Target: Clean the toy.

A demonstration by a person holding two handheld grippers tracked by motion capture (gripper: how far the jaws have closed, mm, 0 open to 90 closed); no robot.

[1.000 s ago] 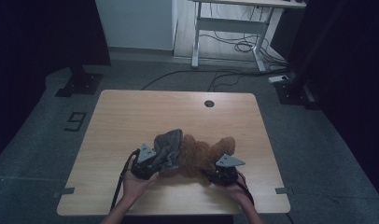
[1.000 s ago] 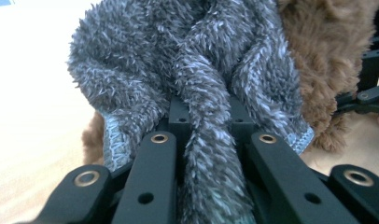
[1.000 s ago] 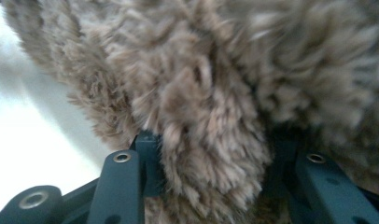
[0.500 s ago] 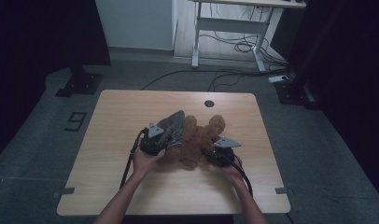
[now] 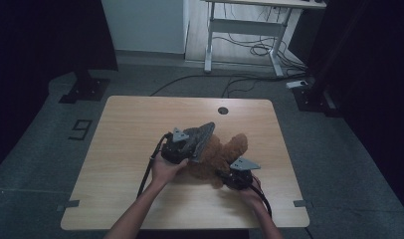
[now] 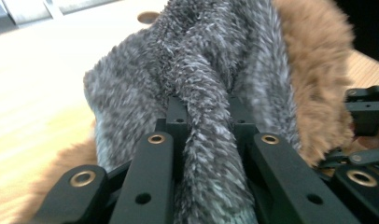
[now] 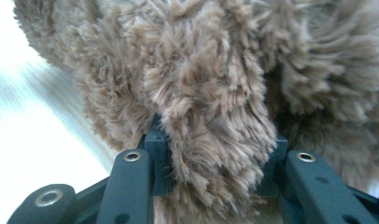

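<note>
So both grippers have a bite on fuzzy fabric near the middle of the bench (image 5: 140, 124), a bit toward the person's side of the round cable hole (image 5: 222, 110). The left gripper (image 6: 204, 135) is pinched tight on a fold of the grey fleece (image 6: 197, 70), which is lifted off the wood and drapes over the brown fleece (image 5: 225, 154) just right of it. The right gripper (image 7: 215, 154) is clamped on a thick tuft of that brown fleece (its jaws stand a little wider, since the wad between them is fatter).

My read: this is the pulling-apart or spreading step, with the two fluffy pieces bunched together and each gripper holding one. I can't tell if they're separate cloths or two sides of one thing.

The next move probably calls for drawing the grippers away from each other while keeping both pinches firm, and lifting enough that the pile doesn't drag on the bench.
</note>
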